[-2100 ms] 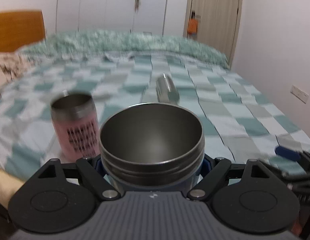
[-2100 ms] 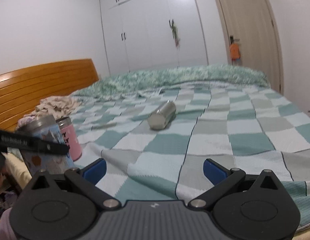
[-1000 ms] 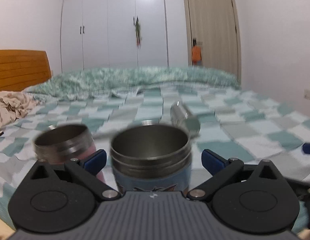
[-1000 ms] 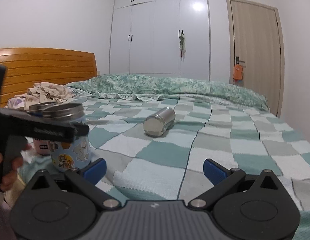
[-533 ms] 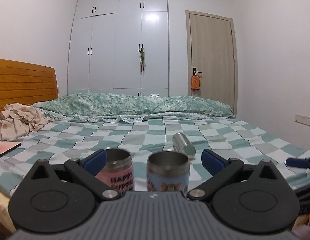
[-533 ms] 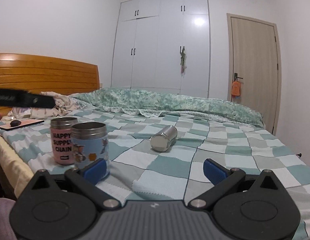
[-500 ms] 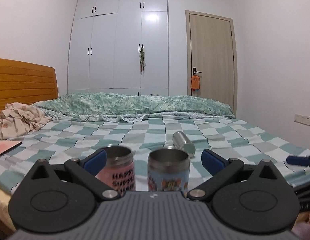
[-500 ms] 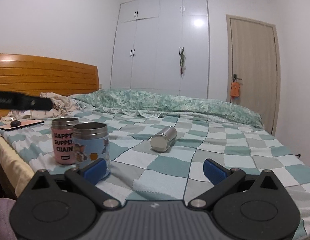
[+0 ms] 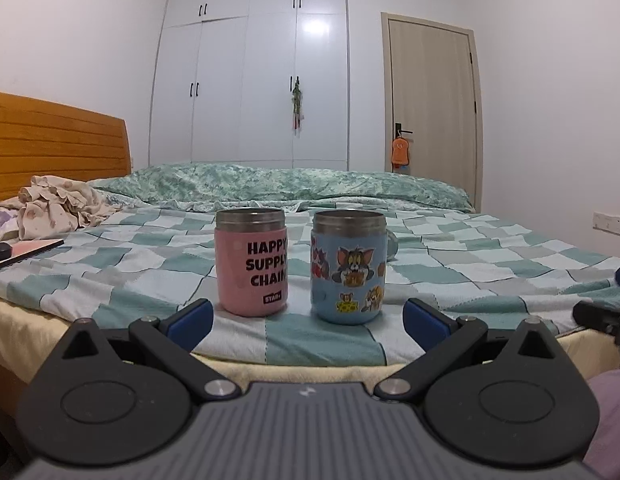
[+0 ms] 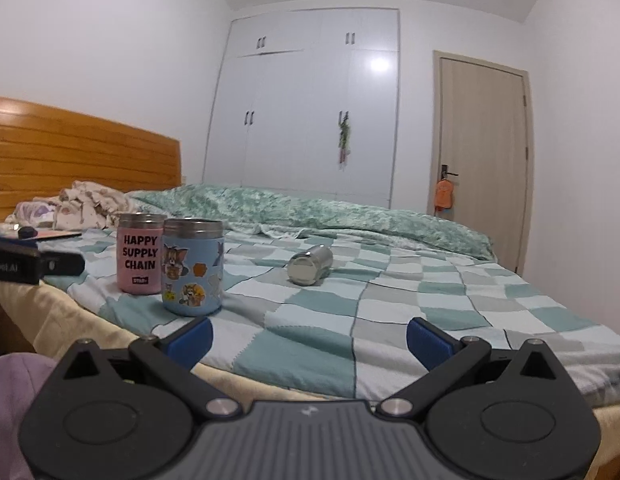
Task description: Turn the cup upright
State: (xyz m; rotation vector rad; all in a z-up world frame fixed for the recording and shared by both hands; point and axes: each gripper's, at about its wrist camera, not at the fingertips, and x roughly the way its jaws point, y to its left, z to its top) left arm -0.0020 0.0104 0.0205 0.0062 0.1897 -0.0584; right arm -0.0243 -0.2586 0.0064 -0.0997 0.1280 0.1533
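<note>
A blue cartoon cup [image 9: 349,266] stands upright on the checked blanket next to an upright pink cup [image 9: 252,261]. Both also show in the right wrist view, the blue cup [image 10: 193,266] and the pink cup [image 10: 139,254]. A bare steel cup [image 10: 310,265] lies on its side further back on the bed, mostly hidden behind the blue cup in the left wrist view. My left gripper [image 9: 308,320] is open and empty, just short of the two cups. My right gripper [image 10: 309,338] is open and empty at the bed's edge.
The bed edge [image 9: 270,362] is just ahead of both grippers. Crumpled clothes [image 9: 58,204] and a flat pink item [image 9: 26,249] lie at the left by the wooden headboard [image 9: 58,144]. The left gripper's body [image 10: 30,266] shows at the left of the right wrist view.
My left gripper let go of the blue cup, which now stands upright beside the pink cup, and drew back off the bed. My right gripper also drew back.
</note>
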